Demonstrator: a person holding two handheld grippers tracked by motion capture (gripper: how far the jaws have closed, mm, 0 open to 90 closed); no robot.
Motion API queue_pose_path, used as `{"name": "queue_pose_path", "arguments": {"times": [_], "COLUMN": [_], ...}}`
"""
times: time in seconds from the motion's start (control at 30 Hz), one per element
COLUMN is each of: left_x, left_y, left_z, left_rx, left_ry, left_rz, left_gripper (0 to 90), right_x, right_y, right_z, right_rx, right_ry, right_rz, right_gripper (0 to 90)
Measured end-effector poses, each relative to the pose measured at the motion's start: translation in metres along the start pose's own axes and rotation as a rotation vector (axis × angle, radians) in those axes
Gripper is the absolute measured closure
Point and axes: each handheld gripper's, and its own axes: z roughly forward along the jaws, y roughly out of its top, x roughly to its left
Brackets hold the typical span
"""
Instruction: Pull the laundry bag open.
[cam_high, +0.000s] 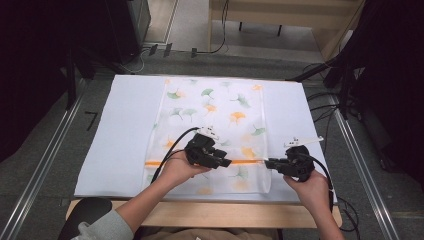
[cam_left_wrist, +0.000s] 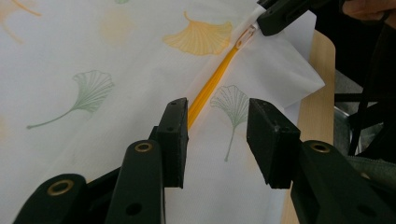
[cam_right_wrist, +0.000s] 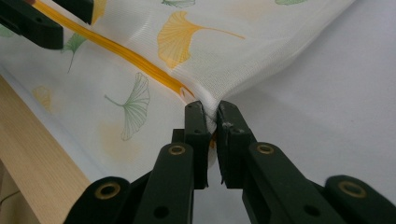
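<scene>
A white mesh bag (cam_high: 215, 115) printed with green and orange ginkgo leaves lies flat on a white sheet (cam_high: 125, 130). An orange zipper (cam_high: 245, 162) runs across its near end. My right gripper (cam_high: 267, 163) is shut on the bag's right edge at the zipper's end, with the fabric bunched between its jaws (cam_right_wrist: 211, 116). My left gripper (cam_high: 227, 162) hovers open over the zipper (cam_left_wrist: 210, 86), which passes by its left jaw, and a green leaf print lies in the gap (cam_left_wrist: 217, 135). From the left gripper view the right gripper (cam_left_wrist: 266, 23) pinches the zipper's far end.
The sheet covers a wooden table whose pale edge (cam_high: 225, 215) runs along the near side. Metal rails (cam_high: 40, 165) flank the table on the floor. Cables (cam_high: 320, 107) lie to the right, and dark equipment stands at the back left.
</scene>
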Motion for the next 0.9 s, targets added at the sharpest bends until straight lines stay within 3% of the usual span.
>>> {"name": "queue_pose_path", "arguments": {"times": [0.2,0.47,0.6,0.73,0.9], "left_x": [-0.005,-0.013,-0.016,-0.015,-0.019], "left_y": [0.002,0.010,0.012,0.013,0.018], "left_z": [0.014,0.033,0.040,0.048,0.058], "left_rx": [0.015,0.013,0.019,0.014,0.027], "left_ry": [-0.020,-0.060,-0.043,-0.053,-0.049], "left_rz": [-0.005,-0.007,0.013,0.001,0.014], "left_gripper": [66.9,68.8,67.9,67.9,65.3], "right_x": [0.001,0.002,0.003,0.003,0.004], "right_y": [0.001,0.002,0.002,0.002,0.003], "right_z": [0.000,-0.001,-0.001,-0.001,-0.002], "right_rx": [0.006,0.006,0.006,0.005,0.004], "right_ry": [0.004,0.009,0.009,0.014,0.021], "right_rz": [0.003,0.000,0.001,-0.004,-0.008], "right_gripper": [85.4,85.4,85.4,85.4,85.4]}}
